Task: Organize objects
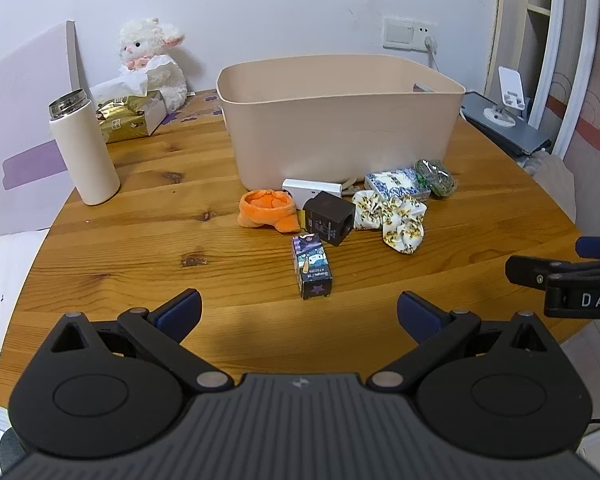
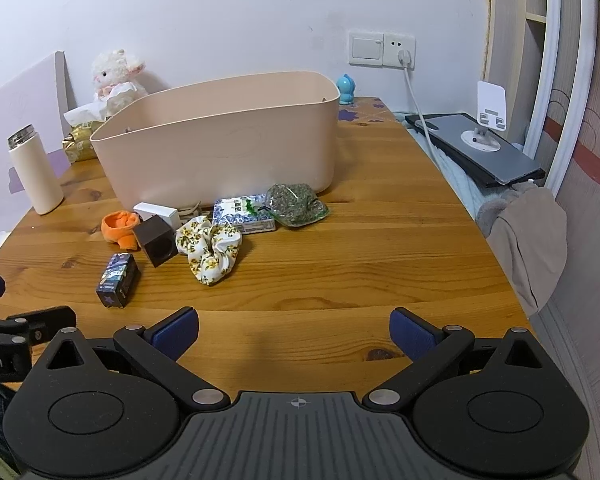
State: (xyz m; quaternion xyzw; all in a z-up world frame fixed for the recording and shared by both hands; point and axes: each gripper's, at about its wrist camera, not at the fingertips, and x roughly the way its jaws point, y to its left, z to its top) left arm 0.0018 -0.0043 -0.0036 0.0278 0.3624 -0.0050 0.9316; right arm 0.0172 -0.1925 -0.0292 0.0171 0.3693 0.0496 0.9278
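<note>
Both grippers are sitting low over the near edge of the wooden table point(image 2: 380, 248), fingers spread wide with nothing between them. Left gripper point(image 1: 299, 312) has bare wood right ahead of its blue pads, and the closest item is the small dark printed box point(image 1: 312, 266), lying on its side with its long axis running away from the camera, tilted a touch. Right gripper point(image 2: 294, 334) has a big open stretch of tabletop in front and off to its right, all the way to the table's right edge, where a grey-brown cloth point(image 2: 528, 240) hangs off.

The clutter is bunched up against the front wall of the beige bin point(image 2: 220, 148), which sits toward the back of the table with its long side roughly across the left view. In that bunch: an orange fabric thing point(image 1: 266, 210), a dark cube with a round hole point(image 1: 329, 220) touching it, a white box point(image 1: 312, 191) behind those, a floral scrunchie point(image 2: 210, 250), a blue-and-white patterned box point(image 2: 242, 216) lying flat, and a clear bag of greenish stuff point(image 2: 298, 204) overlapping that box's right end.

Left side is tighter: a white bottle point(image 1: 85, 150) stands upright near the left edge, with a gold tissue pack point(image 1: 126, 120) and a plush lamb point(image 1: 150, 56) behind it
</note>
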